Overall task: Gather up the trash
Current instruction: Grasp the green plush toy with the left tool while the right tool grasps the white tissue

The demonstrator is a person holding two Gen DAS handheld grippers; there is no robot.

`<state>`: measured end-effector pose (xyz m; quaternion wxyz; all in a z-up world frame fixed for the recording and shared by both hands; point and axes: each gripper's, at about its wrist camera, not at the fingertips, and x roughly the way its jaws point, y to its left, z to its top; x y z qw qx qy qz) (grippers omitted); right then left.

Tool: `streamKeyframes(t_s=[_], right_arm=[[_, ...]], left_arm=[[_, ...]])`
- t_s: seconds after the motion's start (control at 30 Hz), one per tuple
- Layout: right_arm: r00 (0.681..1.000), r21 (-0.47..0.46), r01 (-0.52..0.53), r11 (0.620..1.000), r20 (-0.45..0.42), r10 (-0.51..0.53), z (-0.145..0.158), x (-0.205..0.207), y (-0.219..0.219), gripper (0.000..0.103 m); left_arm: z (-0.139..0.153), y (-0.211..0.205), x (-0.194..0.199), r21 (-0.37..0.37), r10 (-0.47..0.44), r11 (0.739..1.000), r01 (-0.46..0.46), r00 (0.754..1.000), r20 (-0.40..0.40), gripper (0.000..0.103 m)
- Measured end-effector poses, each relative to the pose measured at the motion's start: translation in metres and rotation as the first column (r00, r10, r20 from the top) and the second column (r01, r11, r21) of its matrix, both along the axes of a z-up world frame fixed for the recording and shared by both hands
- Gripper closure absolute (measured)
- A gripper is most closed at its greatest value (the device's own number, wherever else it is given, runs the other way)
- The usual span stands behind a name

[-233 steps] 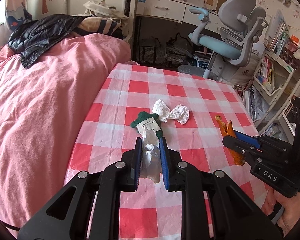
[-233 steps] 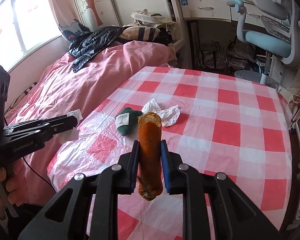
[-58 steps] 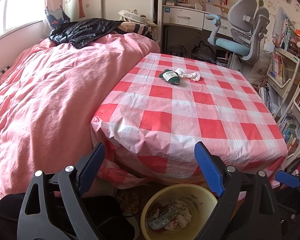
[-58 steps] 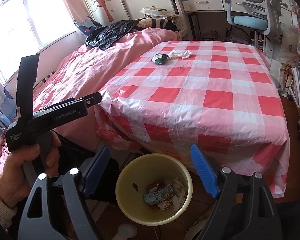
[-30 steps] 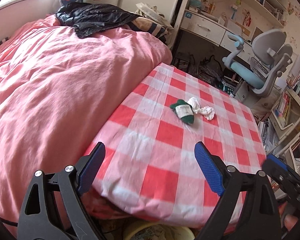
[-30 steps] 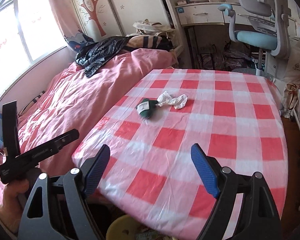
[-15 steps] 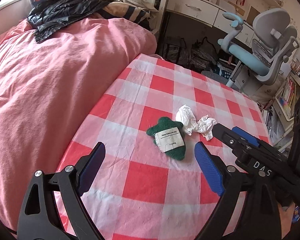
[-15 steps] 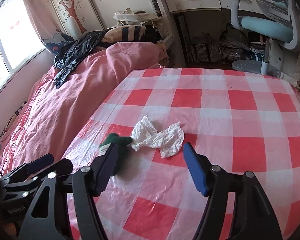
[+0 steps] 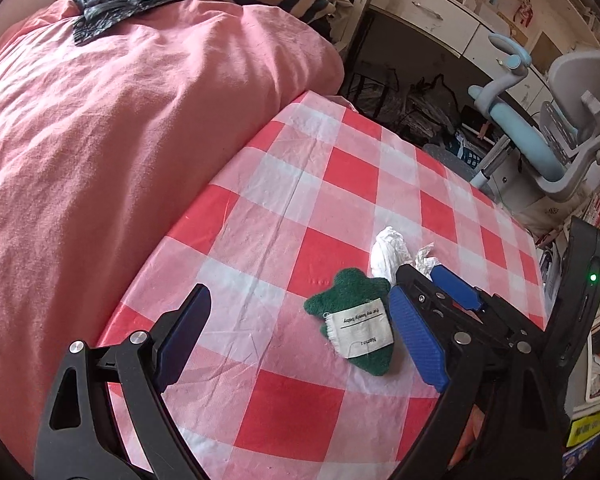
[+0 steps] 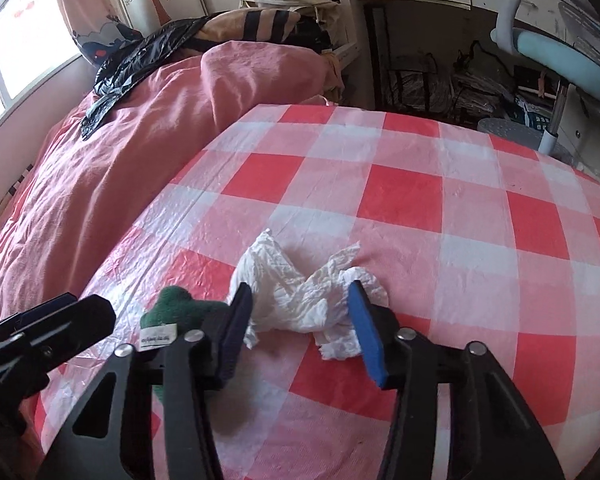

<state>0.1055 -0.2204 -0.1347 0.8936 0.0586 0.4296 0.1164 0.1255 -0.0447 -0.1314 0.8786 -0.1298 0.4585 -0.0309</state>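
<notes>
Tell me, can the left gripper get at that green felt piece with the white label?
Probably yes: the left gripper is open, and the green felt piece lies between its fingers, uncovered, though the right gripper crowds its far side.

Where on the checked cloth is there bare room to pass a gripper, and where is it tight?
Free: the checked cloth beyond the white tissue, toward the desk chair. Crowded: the bed-side edge, where the green felt piece and tissue lie together, the right gripper closing around the tissue, the left gripper open.

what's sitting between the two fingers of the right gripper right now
The crumpled white tissue lies between the right gripper's fingers, whose jaws are closing around it. The right wrist view shows this; the green felt piece lies outside, to their left.
</notes>
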Motion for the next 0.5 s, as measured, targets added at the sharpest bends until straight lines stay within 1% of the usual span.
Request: streamKeyframes(t_s=[0.03,0.1,0.17,0.33,0.4,0.5], right_arm=[[1.0,-0.01,-0.002,1.0,-0.001,0.002,-0.001,0.001,-0.001,0.072],[1.0,-0.021,-0.012,1.0,-0.003,0.012,-0.001,0.0,-0.005,0.083],[1.0,-0.049,-0.025,0.998,-0.003,0.025,-0.001,-0.001,-0.008,0.087],[0.999,-0.093,-0.044,0.995,-0.013,0.043,0.0,-0.004,-0.017,0.088],[0.999,-0.101,-0.052,0.994,-0.018,0.051,0.0,-0.004,-0.02,0.088],[0.998,-0.101,-0.065,0.993,-0.029,0.062,0.0,-0.004,-0.022,0.088]], left_arm=[[-0.001,-0.004,0.001,0.005,-0.009,1.0,0.009,1.0,-0.001,0.016],[-0.005,-0.014,0.003,0.03,-0.039,0.999,0.039,0.999,-0.01,0.016],[-0.009,-0.022,0.005,0.05,-0.053,0.997,0.054,0.998,-0.016,0.016],[-0.021,-0.032,0.014,0.121,-0.059,0.991,0.064,0.997,-0.049,0.016],[-0.026,-0.033,0.017,0.121,-0.063,0.99,0.07,0.996,-0.06,0.016],[-0.027,-0.034,0.019,0.133,-0.072,0.988,0.077,0.997,-0.04,0.019]])
